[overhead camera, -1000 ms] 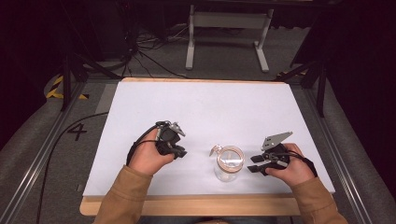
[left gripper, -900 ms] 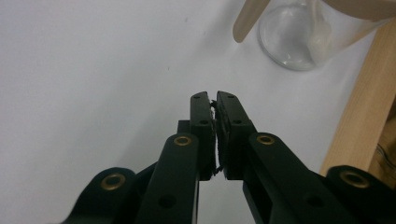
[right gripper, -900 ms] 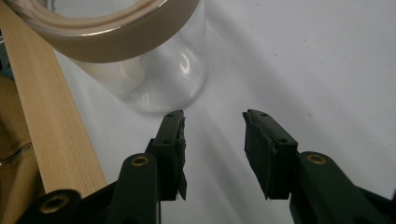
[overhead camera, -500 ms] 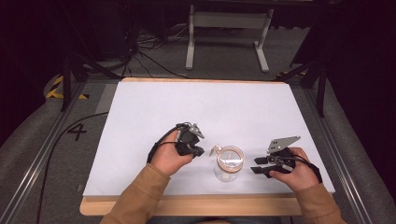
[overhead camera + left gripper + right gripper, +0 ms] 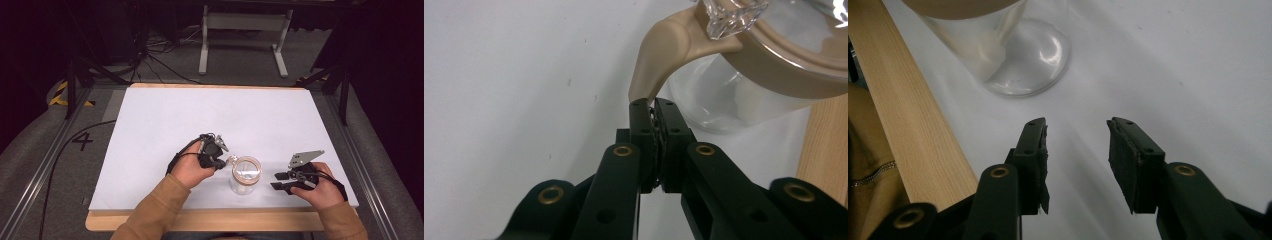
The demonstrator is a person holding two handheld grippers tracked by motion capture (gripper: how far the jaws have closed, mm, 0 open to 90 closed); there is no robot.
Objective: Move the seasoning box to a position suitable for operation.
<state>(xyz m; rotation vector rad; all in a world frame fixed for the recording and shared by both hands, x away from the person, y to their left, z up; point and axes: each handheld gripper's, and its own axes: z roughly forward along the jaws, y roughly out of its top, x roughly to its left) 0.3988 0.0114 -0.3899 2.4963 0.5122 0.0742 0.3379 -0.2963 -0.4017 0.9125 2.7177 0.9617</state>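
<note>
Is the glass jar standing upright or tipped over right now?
Upright. In the high view the glass jar stands on the white table with its tan lid facing up; the right gripper view shows its round base flat on the surface.

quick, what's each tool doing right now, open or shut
Left tool: shut, tips right at the tan lid tab of the glass jar, nothing gripped.
Right tool: open, empty, beside the jar.

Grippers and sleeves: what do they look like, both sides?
Both are black two-jaw tools. The left gripper has flat black jaws with small screw holes, brass-coloured pivot rivets on the link arms, and ribbed pads. The right gripper has the same build, with dark pads frayed at the edges and a grey three-cornered plate on top. A black cable trails from the left one. Tan long sleeves on both arms.
</note>
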